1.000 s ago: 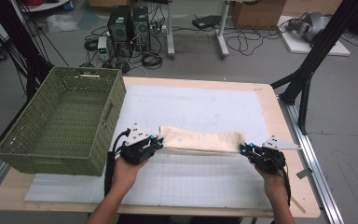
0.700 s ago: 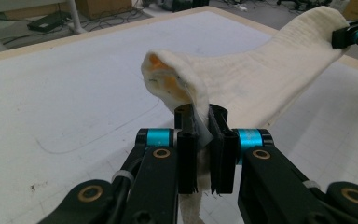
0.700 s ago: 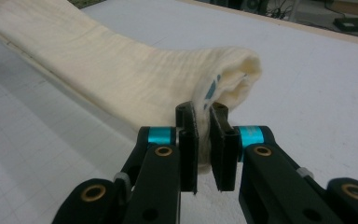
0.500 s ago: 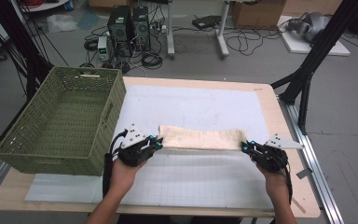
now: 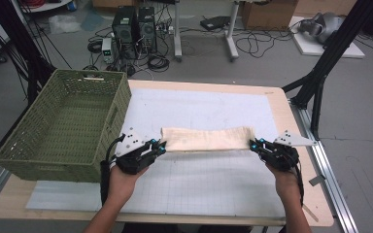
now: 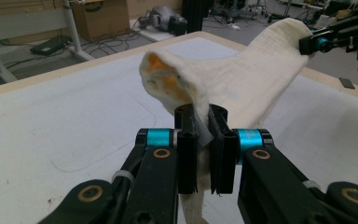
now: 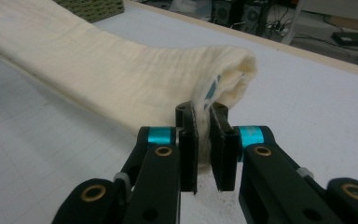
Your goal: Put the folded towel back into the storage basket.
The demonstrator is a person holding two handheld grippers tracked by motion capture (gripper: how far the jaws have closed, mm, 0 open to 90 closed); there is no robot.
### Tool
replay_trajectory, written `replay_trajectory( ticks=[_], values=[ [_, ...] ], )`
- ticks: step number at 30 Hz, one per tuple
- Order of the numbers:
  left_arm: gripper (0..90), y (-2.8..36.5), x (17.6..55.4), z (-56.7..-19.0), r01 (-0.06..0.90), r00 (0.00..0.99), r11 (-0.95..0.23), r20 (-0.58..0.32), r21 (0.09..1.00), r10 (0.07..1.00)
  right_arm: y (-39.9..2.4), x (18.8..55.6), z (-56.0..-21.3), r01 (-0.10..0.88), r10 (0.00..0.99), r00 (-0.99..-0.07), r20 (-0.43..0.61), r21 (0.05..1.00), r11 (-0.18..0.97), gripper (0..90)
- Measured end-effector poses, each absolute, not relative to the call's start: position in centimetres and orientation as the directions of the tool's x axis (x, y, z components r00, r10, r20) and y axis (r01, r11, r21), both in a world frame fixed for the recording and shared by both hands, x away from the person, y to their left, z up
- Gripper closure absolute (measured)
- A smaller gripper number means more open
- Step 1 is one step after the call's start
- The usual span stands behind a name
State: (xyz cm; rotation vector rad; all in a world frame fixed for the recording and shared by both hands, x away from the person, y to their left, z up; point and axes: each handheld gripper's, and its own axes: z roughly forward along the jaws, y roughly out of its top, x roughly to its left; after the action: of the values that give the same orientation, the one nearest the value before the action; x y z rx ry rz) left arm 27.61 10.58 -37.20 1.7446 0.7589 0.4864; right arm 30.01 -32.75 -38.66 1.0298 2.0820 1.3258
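A cream cloth (image 5: 206, 139), folded into a long band, hangs stretched between the two grippers above the white mat (image 5: 209, 109) on the tabletop (image 5: 277, 94). The left gripper (image 5: 161, 147) has its jaws closed on the cloth's left end; in the left gripper view (image 6: 204, 122) the fabric is pinched between the two black jaws, and above them the end of the cloth opens into a loose fold with an orange patch inside. The right gripper (image 5: 253, 144) has its jaws clamped on the right end; in the right gripper view (image 7: 204, 116) the rounded, folded end of the cloth (image 7: 121, 79) bulges just past the jaws, with a small blue mark on it. The band runs left to right across the near middle of the mat and sags slightly along its near edge. A green woven basket (image 5: 114, 104) stands at the left of the tabletop, just beside the left gripper, well apart from the right one. Each gripper is held by a hand coming in from the near edge.
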Motion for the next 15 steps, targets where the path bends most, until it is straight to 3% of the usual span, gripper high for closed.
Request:
replay_trajectory(
  ticks=[15],
  values=[
    [82.9, 12.9, 26.4, -34.6, 0.198, 0.69, -0.147, -0.031, 0.969, 0.723, -30.0, 32.4, -36.8, 0.326, 0.774, -0.633, -0.009, 0.904, 0.277, 83.1]
  ],
)
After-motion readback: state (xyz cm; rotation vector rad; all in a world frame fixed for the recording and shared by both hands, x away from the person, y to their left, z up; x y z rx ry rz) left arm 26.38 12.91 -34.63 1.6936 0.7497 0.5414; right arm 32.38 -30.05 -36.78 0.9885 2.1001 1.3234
